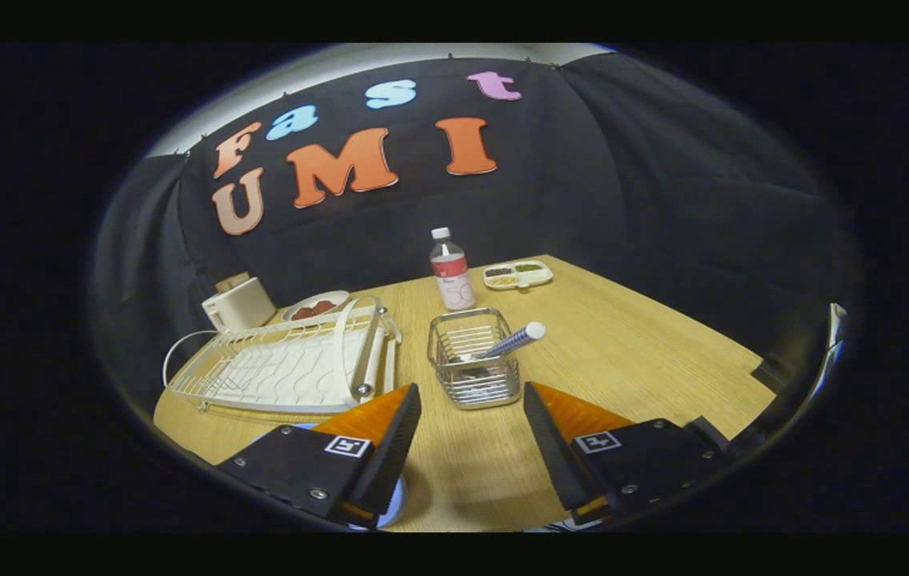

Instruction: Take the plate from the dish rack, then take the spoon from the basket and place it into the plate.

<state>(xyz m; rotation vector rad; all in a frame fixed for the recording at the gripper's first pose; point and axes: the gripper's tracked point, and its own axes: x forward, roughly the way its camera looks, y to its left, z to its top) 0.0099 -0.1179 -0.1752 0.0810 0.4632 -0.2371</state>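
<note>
— Metal wire basket (474, 358) sits just ahead of the fingers, and the spoon (512, 342) leans inside it.
— And the gripper (472, 408)?
— Wide apart, holding nothing. The white dish rack (286, 364) lies beside the basket, a bottle (451, 270) behind it.

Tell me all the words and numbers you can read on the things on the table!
On the bottle: a label with print, too blurred to read.
On the gripper, open with the basket just ahead of its fingers: a square black-and-white marker on each finger, a pattern, no words.
On the rack, toaster and spoon: no writing that I can see.
</note>
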